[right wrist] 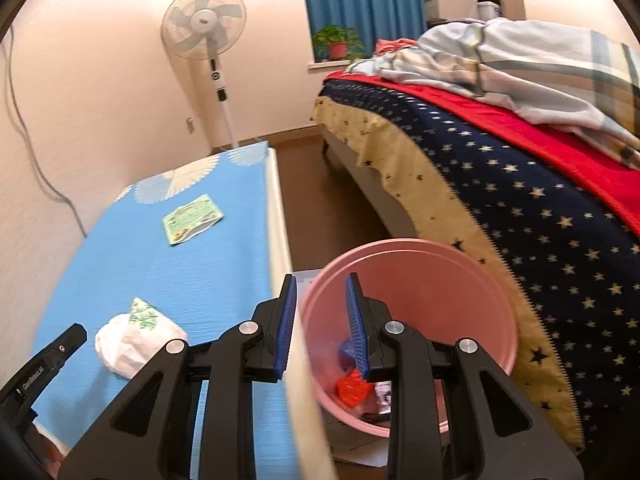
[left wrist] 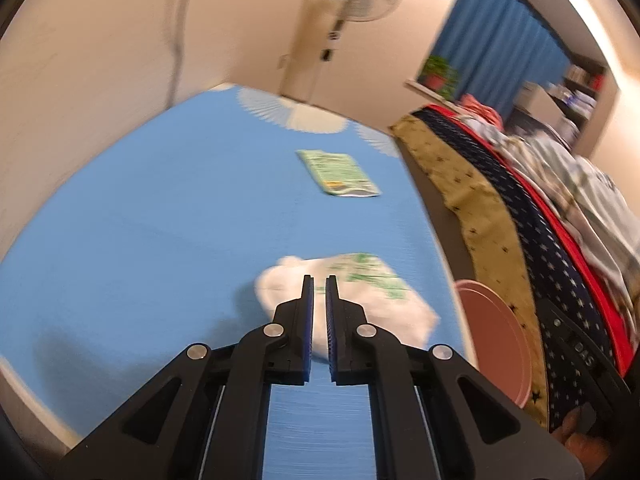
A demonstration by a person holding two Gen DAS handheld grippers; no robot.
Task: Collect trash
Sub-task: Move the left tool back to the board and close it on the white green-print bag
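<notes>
A crumpled white plastic bag with green print (left wrist: 360, 296) lies on the blue table top (left wrist: 160, 220). My left gripper (left wrist: 320, 280) hovers just above and before it, its jaws nearly shut with a narrow gap and nothing between them. A flat green packet (left wrist: 340, 174) lies farther back on the table. In the right wrist view the bag (right wrist: 136, 336) and the packet (right wrist: 192, 220) show too. My right gripper (right wrist: 320, 284) is open and empty above the rim of the pink bin (right wrist: 460, 280), which holds red and blue trash (right wrist: 352, 388). The left gripper's tip (right wrist: 60, 348) shows at lower left.
The pink bin (left wrist: 496, 340) stands on the floor between the table and a bed with a starred blue and yellow cover (right wrist: 520, 208). A standing fan (right wrist: 208, 28) is by the wall behind the table. A potted plant (right wrist: 336, 44) sits on the window sill.
</notes>
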